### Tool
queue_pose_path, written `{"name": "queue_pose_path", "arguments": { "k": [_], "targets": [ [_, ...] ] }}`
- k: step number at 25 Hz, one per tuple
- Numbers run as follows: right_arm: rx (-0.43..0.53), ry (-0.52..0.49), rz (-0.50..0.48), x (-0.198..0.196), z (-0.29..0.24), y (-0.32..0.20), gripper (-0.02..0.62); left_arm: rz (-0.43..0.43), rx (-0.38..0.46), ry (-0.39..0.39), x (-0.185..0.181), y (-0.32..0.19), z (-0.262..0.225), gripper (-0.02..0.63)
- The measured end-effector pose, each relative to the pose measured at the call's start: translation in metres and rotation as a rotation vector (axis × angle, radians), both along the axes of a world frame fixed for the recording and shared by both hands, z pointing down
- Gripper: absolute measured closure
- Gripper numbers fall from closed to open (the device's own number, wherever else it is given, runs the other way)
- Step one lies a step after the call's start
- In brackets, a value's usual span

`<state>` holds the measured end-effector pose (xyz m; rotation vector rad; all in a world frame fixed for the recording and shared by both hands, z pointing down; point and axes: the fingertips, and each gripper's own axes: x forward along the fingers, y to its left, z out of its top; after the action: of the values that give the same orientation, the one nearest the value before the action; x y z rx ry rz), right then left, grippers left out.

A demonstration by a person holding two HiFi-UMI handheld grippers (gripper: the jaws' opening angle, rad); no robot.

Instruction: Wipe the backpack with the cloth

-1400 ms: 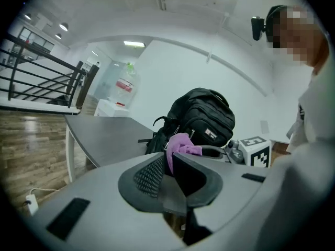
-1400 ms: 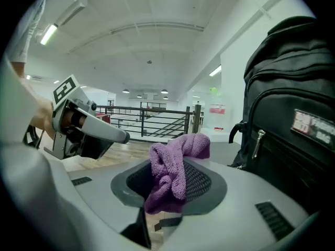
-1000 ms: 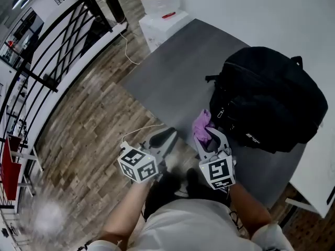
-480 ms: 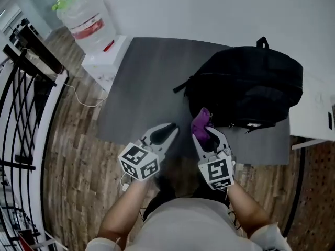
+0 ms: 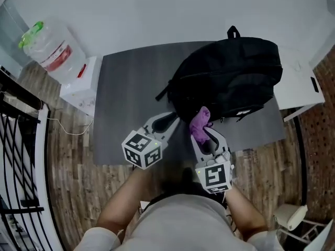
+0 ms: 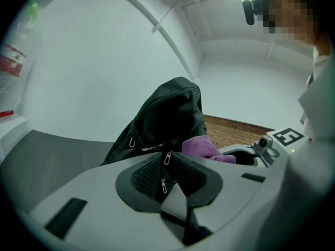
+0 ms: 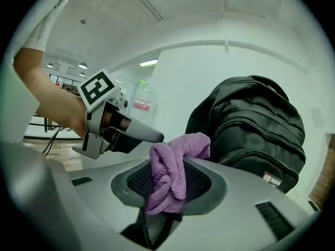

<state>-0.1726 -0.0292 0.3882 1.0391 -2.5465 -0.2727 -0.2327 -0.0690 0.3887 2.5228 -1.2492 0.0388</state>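
Both claws have come forward past the near edge of the surface (image 5: 125,98) and are now right up at the backpack (image 5: 230,75). Nearest, the right claw (image 5: 205,135) is clamped on the purple cloth (image 5: 199,122), whose bunched end juts past the tips and seems to touch the backpack's near side. The left claw (image 5: 172,120), jaws barely apart and empty, points at its lower corner. The backpack may slide, so brace it with the left claw. Press the cloth flat and stroke along the panels, clear of the zip pulls.
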Motion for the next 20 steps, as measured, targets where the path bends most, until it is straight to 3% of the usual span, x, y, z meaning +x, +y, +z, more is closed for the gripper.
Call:
{"name": "queue_pose_path", "arguments": {
  "k": [6, 10, 17, 20],
  "targets": [
    [-0.003, -0.008, 0.063, -0.004, 0.003, -0.006, 0.46, 0.07, 0.005, -0.002, 0.0, -0.017, 0.0, 0.558],
    [0.04, 0.022, 0.144, -0.014, -0.006, -0.01, 0.46, 0.169, 0.018, 0.01, -0.005, -0.023, -0.001, 0.558],
    [0.111, 0.021, 0.403, -0.052, -0.036, -0.028, 0.46, 0.392, 0.049, 0.014, -0.049, -0.031, -0.013, 0.558],
    [0.164, 0.038, 0.47, -0.07, -0.061, -0.032, 0.46, 0.461, 0.067, 0.027, -0.068, -0.037, -0.025, 0.558]
  ]
}}
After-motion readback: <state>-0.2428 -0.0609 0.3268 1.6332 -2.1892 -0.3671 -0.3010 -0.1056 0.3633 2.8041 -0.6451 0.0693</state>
